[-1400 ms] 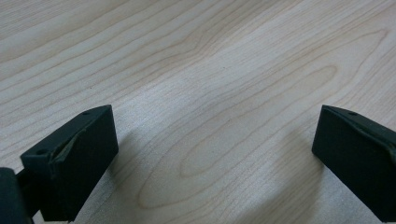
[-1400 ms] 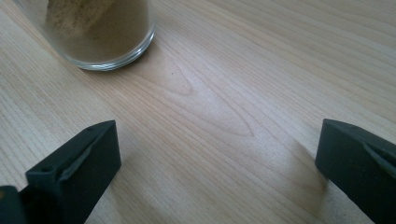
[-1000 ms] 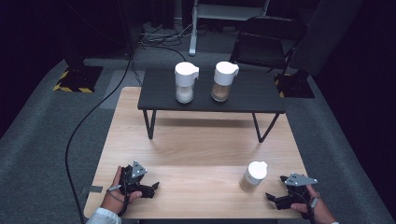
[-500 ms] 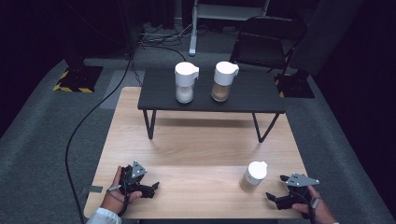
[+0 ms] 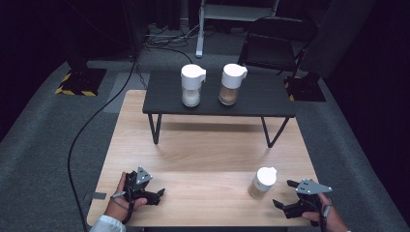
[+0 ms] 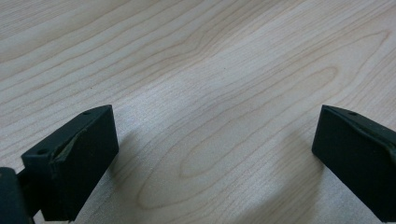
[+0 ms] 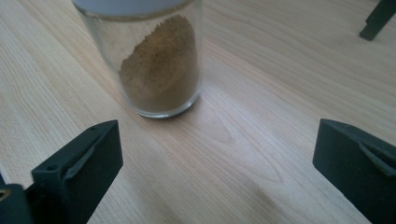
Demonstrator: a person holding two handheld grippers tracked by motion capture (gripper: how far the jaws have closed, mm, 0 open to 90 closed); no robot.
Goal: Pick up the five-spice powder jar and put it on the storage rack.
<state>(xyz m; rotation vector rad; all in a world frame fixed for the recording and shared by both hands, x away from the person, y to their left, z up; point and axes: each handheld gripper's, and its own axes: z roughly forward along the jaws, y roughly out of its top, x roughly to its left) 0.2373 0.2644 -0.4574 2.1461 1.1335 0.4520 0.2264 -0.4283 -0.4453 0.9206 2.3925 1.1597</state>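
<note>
A glass jar with a white lid (image 5: 261,182) holding brown powder stands on the wooden table (image 5: 208,154) near its front right. My right gripper (image 5: 286,194) rests just right of it, open, jaws pointing left toward it. In the right gripper view the jar (image 7: 161,65) stands ahead and left of centre, beyond the gripper (image 7: 217,163), not between the jaws. My left gripper (image 5: 157,193) lies open at the front left, over bare wood (image 6: 215,116). Two more white-lidded jars, one with white contents (image 5: 191,85) and one with brown contents (image 5: 230,84), stand on a low black table (image 5: 261,99) at the back.
The low black table's legs (image 5: 154,128) stand on the far part of the wooden table; one leg (image 7: 376,18) appears in the right gripper view. A black cable (image 5: 89,128) runs over the grey floor at the left. A black chair (image 5: 275,43) stands behind.
</note>
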